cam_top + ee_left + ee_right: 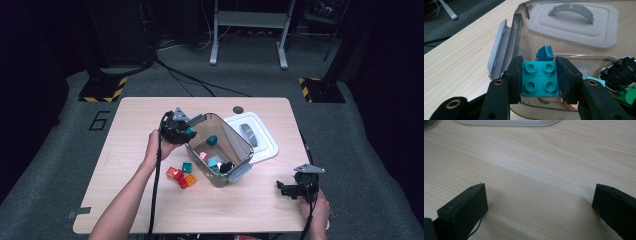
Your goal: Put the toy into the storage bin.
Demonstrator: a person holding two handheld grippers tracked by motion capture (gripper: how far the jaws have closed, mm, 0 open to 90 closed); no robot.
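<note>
So the left tool (539, 82) has its two black foam-faced jaws pinched on a teal brick (539, 79), a glossy square plastic piece with four round studs facing up, and it's hanging right at the rim of the smoky see-through bin (524, 32), over the inside. Down in the bin there's another teal piece (545, 53), a little black toy car (620, 73) lying wheels-up and something green (630, 96) beside it. The bin's flat whitish lid (262, 137) with its curved grey handle lies on the pale woodgrain counter (150, 112) just behind it. A few red, orange and teal bricks (181, 175) sit loose by the bin. The right tool (539, 205) is spread wide, nothing between its jaws, low over bare counter
</note>
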